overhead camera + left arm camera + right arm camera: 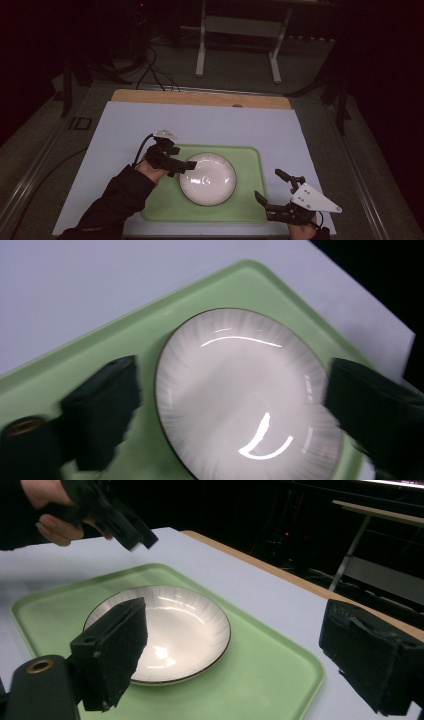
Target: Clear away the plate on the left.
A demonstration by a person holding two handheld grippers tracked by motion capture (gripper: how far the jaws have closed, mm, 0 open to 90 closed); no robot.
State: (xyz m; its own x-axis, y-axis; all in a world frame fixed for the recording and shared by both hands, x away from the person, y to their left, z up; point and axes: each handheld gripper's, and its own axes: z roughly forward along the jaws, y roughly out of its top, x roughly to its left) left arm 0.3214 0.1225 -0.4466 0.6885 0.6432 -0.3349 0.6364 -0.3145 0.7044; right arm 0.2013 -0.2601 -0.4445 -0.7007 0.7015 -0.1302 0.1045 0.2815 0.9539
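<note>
Green tray (250, 210) on tabletop (150, 120), empty plate (207, 178) centred in tray, left hand-held gripper (192, 165) released above plate rim, right hand-held gripper (272, 192) released beside tray.

The white plate (240, 395) lies on the green tray (125, 342). The left gripper (235, 405) hangs above it, jaws wide apart, touching nothing.
</note>
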